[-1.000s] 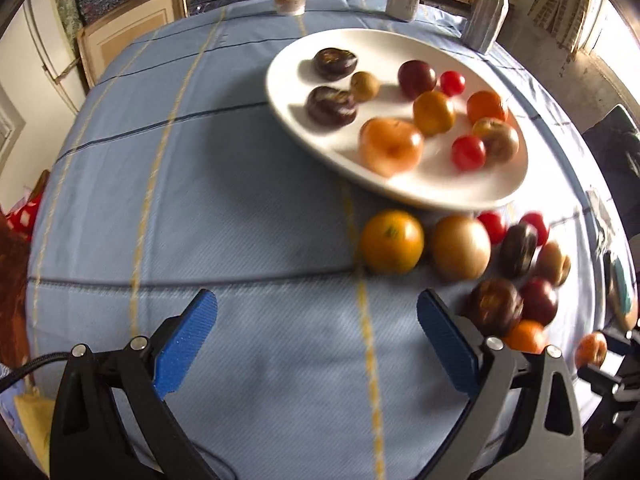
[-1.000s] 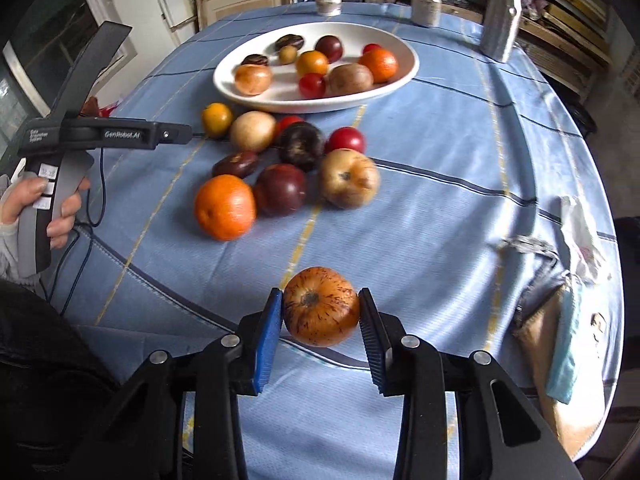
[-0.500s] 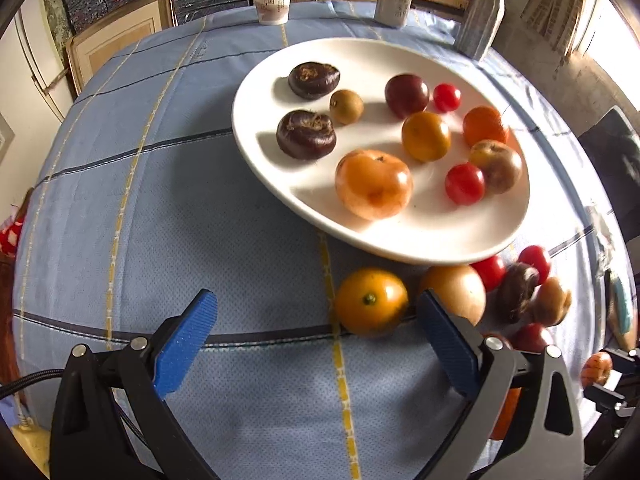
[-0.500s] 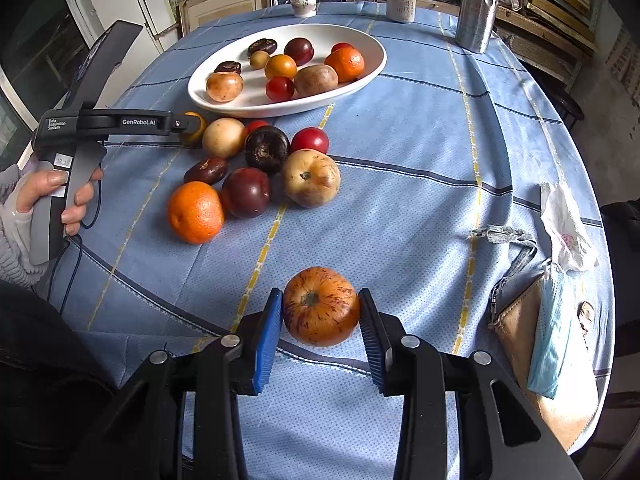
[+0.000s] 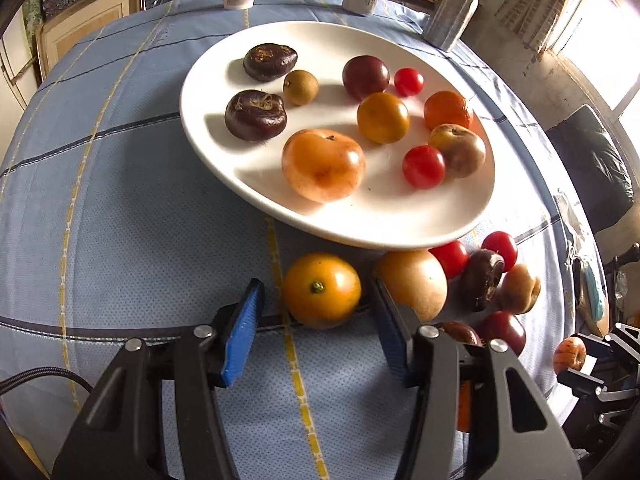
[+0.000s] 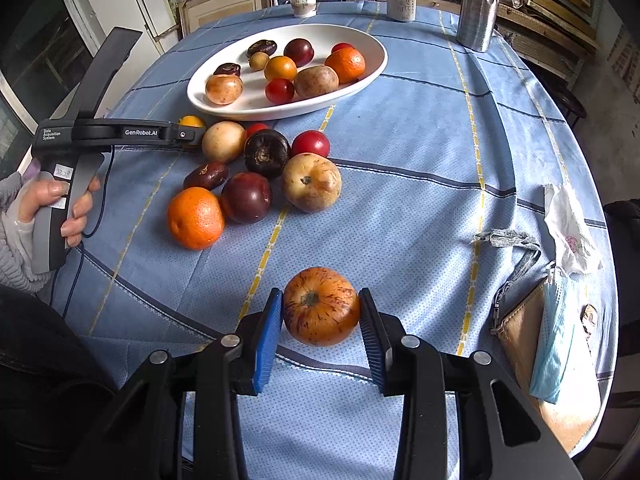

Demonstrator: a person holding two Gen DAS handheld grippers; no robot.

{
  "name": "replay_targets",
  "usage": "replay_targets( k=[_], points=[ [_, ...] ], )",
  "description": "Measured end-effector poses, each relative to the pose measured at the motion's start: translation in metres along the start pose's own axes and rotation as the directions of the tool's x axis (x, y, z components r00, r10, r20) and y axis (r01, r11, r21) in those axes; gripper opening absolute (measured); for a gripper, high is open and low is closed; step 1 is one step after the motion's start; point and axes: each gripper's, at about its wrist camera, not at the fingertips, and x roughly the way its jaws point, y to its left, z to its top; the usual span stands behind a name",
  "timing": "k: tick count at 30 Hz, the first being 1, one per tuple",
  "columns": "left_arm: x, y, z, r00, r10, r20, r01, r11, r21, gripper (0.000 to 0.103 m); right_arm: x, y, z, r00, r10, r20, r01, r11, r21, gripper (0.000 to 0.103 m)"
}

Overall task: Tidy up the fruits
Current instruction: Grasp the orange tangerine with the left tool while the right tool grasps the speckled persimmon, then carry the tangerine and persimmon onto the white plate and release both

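Observation:
A white oval plate (image 5: 400,216) holds several fruits, among them a large pale orange one (image 5: 323,170). Just in front of the plate a yellow-orange fruit (image 5: 322,290) lies on the cloth between the jaws of my left gripper (image 5: 316,285). Those jaws are closing, with a thin gap still showing on each side of the fruit. In the right wrist view my right gripper (image 6: 320,294) is shut on a red-streaked orange fruit (image 6: 320,308) held above the near part of the table. There the left gripper (image 6: 188,134) reaches in from the left, in a person's hand (image 6: 52,200).
A loose heap of fruit (image 6: 256,172) lies between the plate (image 6: 248,100) and me, including an orange (image 6: 195,218) and a pale apple-like fruit (image 6: 312,188). At the back stand a paper cup (image 6: 302,0), a can (image 6: 401,2) and a metal bottle (image 6: 478,4). A pouch and mask (image 6: 548,340) lie right.
The left gripper moved forward and down over the yellow-orange fruit, and its jaws narrowed from wide open to close around it. The right gripper stayed put, still gripping its fruit.

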Motion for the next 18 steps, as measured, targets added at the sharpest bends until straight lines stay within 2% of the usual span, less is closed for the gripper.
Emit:
replay_targets(
  k=[2, 4, 11, 15, 18],
  points=[
    [0.002, 0.000, 0.002, 1.000, 0.006, 0.007, -0.006, 1.000, 0.002, 0.047, 0.000, 0.000, 0.000, 1.000, 0.000, 0.000, 0.000, 1.000, 0.000, 0.038],
    [0.002, -0.001, 0.004, 1.000, -0.007, 0.007, 0.007, 1.000, -0.001, 0.037, -0.001, 0.000, 0.000, 1.000, -0.001, 0.003, 0.001, 1.000, 0.001, 0.038],
    [-0.005, 0.004, -0.003, 0.999, -0.033, 0.009, 0.034, 0.999, -0.028, 0.037, -0.003, 0.002, 0.005, 1.000, 0.011, 0.024, -0.011, 1.000, 0.005, 0.038],
    [-0.032, 0.011, -0.011, 0.999, 0.010, 0.048, -0.009, 1.000, -0.016, 0.037, -0.007, -0.004, 0.015, 0.998, 0.037, 0.050, -0.040, 0.998, 0.043, 0.038],
    [-0.064, 0.023, -0.008, 0.994, 0.046, 0.097, -0.044, 0.999, -0.021, 0.037, -0.019, -0.017, 0.032, 0.994, 0.045, 0.103, -0.054, 0.995, 0.086, 0.038]
  ],
)
